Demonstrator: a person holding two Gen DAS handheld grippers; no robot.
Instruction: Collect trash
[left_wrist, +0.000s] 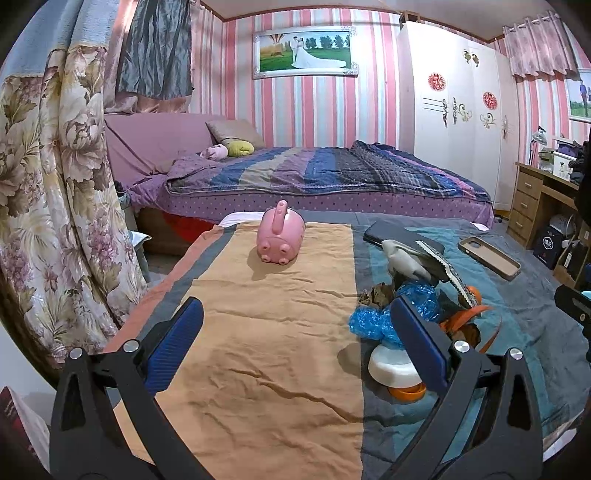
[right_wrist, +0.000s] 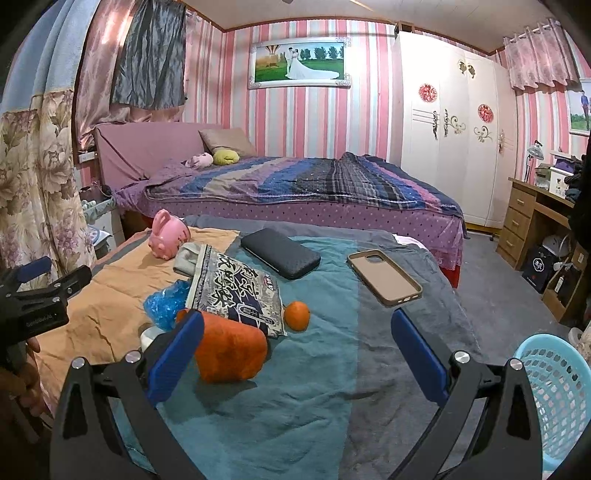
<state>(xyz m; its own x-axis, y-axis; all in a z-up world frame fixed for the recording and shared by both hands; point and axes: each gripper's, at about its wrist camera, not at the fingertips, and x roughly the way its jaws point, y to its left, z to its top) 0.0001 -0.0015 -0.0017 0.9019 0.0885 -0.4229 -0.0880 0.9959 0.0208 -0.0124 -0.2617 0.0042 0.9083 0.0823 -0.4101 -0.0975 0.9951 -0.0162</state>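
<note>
Two grippers, both with fingers spread and holding nothing: my left gripper (left_wrist: 295, 347) hovers over the tan cloth, my right gripper (right_wrist: 297, 350) over the teal blanket. Trash sits heaped between them: printed snack bag (right_wrist: 236, 291), blue plastic wrap (right_wrist: 164, 302), orange peel (right_wrist: 231, 350). Keepers crowd it, so I risk sweeping the whole orange (right_wrist: 297, 315), black wallet (right_wrist: 280, 257) or phone case (right_wrist: 384, 277) toward the blue basket (right_wrist: 557, 395). Thin wrap may slip my pads.

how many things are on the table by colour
orange: 2, net, fruit
blue: 1, wrap
pink: 1, pig
black: 1, wallet
tan: 1, phone case
printed: 1, packet
white: 1, cup
total: 8
</note>
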